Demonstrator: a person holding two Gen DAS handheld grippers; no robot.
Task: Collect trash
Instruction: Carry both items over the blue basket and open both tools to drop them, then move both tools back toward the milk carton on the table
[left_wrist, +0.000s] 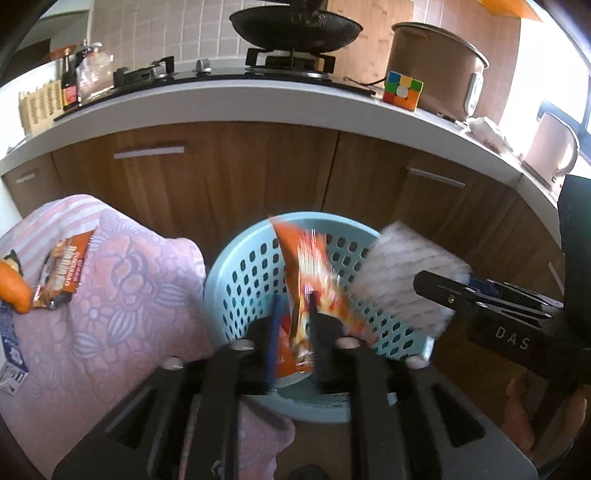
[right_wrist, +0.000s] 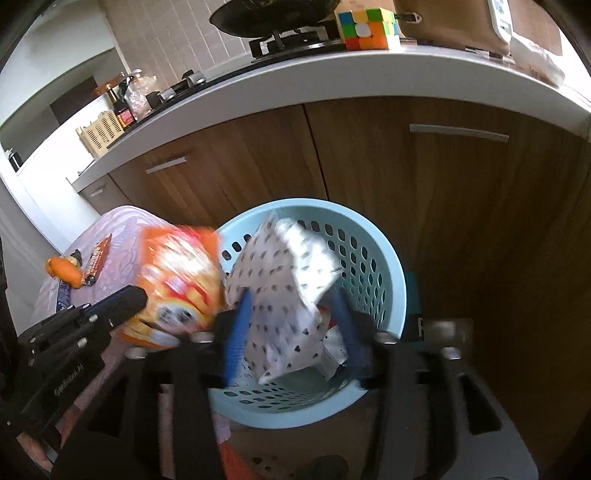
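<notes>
Left gripper: jaws closed on an orange snack bag, held upright over the light blue perforated basket. Bag is motion-blurred, print unreadable; its lower end sits between the fingers, and whether it touches the basket floor is hidden.

Right gripper: blue-padded fingers spread wide either side of a white patterned bag. Contact with the pads isn't clear, so I can't tell if it is gripping or loose. The bag sits inside the basket mouth, its lower edge down near other white wrappers at the bottom; those are mostly covered and hard to make out.

Cross-views: from the right wrist the orange bag is a blurred blob at the basket's left rim, with the left gripper partly in front of it. From the left wrist the white bag sits at the basket's right rim, right gripper cut off by the frame edge.

Left of the basket: pink floral cloth over some raised surface, which it hides. On it lie a brown-orange wrapper, an orange object cut off at the edge, and a blue-white packet, also clipped.

Behind: wood cabinets, white counter with stove, wok, Rubik's cube, rice cooker, kettle.
</notes>
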